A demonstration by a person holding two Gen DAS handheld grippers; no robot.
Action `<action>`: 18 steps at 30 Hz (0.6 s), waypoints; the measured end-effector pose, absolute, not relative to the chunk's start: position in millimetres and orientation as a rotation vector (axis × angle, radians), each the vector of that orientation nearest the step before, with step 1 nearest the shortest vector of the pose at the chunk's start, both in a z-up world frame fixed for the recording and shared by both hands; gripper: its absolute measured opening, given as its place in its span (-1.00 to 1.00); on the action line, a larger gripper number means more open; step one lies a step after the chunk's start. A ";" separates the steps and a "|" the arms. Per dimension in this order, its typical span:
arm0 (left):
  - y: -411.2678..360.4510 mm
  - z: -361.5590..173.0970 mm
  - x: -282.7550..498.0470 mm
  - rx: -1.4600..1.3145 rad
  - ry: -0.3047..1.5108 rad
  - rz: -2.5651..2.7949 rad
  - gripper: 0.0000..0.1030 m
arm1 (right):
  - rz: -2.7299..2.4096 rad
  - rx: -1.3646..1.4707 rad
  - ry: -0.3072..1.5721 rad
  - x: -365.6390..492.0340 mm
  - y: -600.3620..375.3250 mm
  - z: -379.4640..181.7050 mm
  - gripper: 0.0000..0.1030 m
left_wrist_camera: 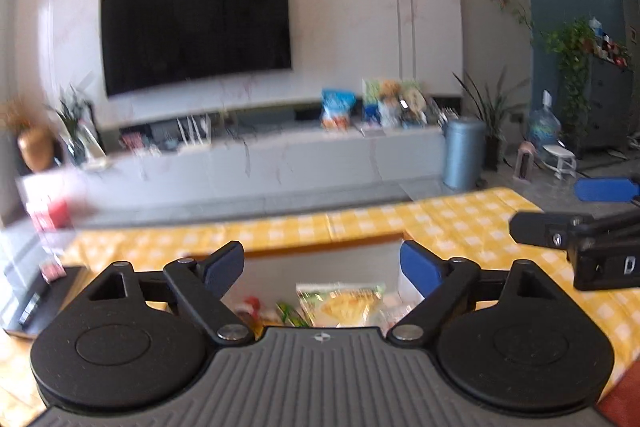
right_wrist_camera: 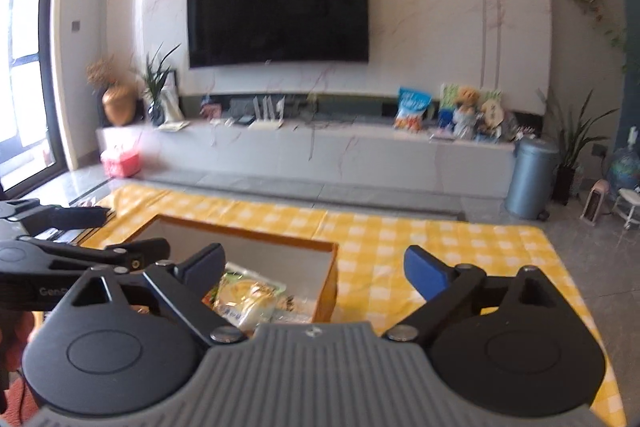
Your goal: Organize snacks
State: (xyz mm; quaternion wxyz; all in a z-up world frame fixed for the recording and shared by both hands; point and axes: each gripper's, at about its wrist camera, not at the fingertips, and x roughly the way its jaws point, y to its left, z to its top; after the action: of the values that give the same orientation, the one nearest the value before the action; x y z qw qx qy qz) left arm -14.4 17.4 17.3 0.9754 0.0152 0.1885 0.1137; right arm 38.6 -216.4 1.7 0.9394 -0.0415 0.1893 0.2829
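An orange-rimmed open box (left_wrist_camera: 320,245) stands on a yellow checked cloth (left_wrist_camera: 460,219). In it lie several snack packets; a yellow-green one (left_wrist_camera: 344,303) is on top. My left gripper (left_wrist_camera: 322,267) hovers over the box, open, with nothing between its blue pads. In the right wrist view the same box (right_wrist_camera: 326,291) is at lower left, with a pale yellow packet (right_wrist_camera: 248,301) inside. My right gripper (right_wrist_camera: 316,265) is open and empty above the box's right edge. Each gripper shows in the other's view: the right one (left_wrist_camera: 560,209) and the left one (right_wrist_camera: 116,233).
Beyond the cloth is grey floor, then a long low TV cabinet (right_wrist_camera: 320,151) under a wall-mounted TV (right_wrist_camera: 278,9). More snack bags (right_wrist_camera: 412,109) and a toy bear stand on the cabinet. A blue bin (right_wrist_camera: 530,179), potted plants and a red box (right_wrist_camera: 120,163) are nearby.
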 end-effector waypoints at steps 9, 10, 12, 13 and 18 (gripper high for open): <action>18.3 -5.5 -19.9 0.016 0.368 0.241 1.00 | 0.467 -0.019 0.359 21.4 -222.4 -25.5 0.89; 16.5 -9.8 -18.9 0.040 0.396 0.247 1.00 | 0.454 -0.016 0.369 20.3 -222.9 -28.6 0.89; 13.6 -18.5 -18.1 0.075 0.446 0.257 1.00 | 0.436 -0.018 0.389 20.4 -220.8 -35.3 0.90; 12.6 -22.7 -17.2 0.083 0.474 0.257 1.00 | 0.431 -0.025 0.404 20.0 -220.7 -39.3 0.90; 16.8 -40.1 -19.7 0.063 0.588 0.240 1.00 | 0.437 -0.045 0.465 17.5 -215.6 -54.8 0.90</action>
State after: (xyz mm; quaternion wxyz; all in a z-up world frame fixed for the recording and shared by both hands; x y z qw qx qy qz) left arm -19.7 16.8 -40.1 0.9496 0.0311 0.2889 0.1178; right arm 17.5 -215.6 -54.8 0.9493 -0.0223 0.2287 0.2148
